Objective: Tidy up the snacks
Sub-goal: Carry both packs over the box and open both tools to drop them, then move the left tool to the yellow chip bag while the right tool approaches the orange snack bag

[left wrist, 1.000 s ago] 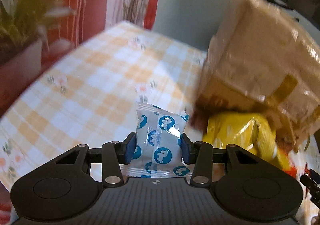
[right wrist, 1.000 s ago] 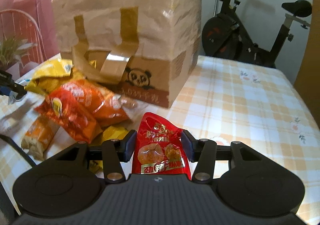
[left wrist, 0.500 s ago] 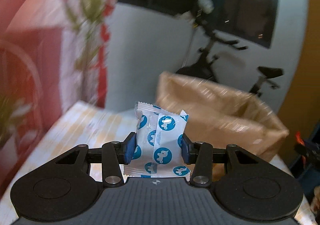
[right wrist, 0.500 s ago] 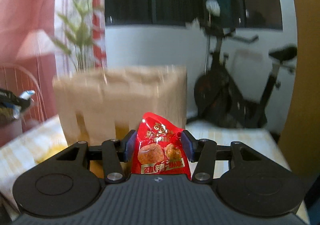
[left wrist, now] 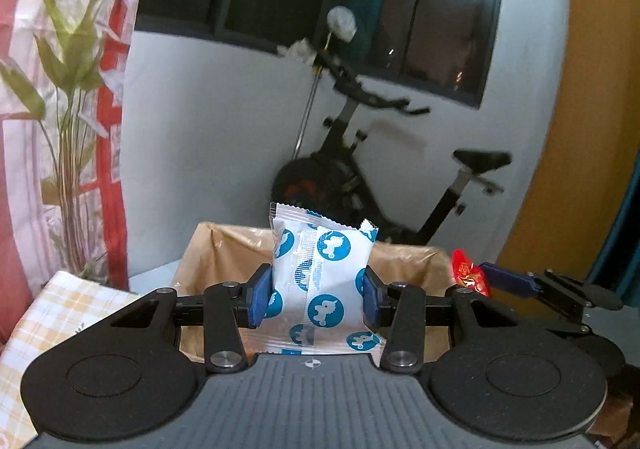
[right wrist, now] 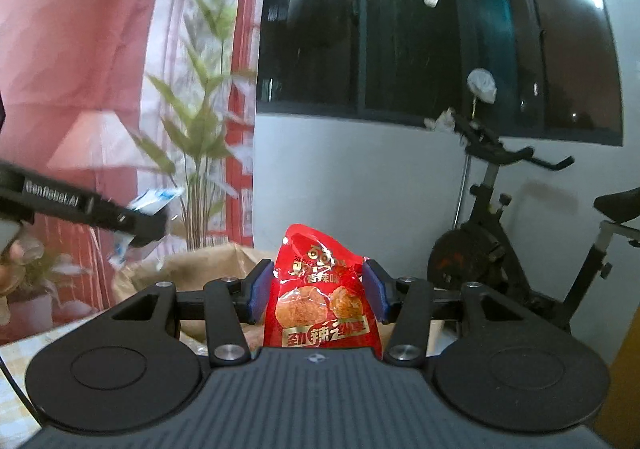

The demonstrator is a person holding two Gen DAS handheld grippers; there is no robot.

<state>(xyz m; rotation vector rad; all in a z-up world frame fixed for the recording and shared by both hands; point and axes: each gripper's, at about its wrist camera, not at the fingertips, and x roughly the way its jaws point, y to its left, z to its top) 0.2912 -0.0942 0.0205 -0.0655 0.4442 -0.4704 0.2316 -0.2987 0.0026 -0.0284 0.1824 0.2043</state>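
Our left gripper [left wrist: 316, 295] clamps the blue-dotted white snack packet [left wrist: 320, 281]; our right gripper [right wrist: 316, 289] pinches the red spicy snack pouch [right wrist: 320, 305]. The open paper bag [left wrist: 224, 261] sits at 12 o'clock below; we should lower each inside before letting go.

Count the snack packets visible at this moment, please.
2. The white plastic packet with blue circles is clamped in the left claw; the red foil snack packet is clamped in the right claw. The brown paper bag below may hide more.
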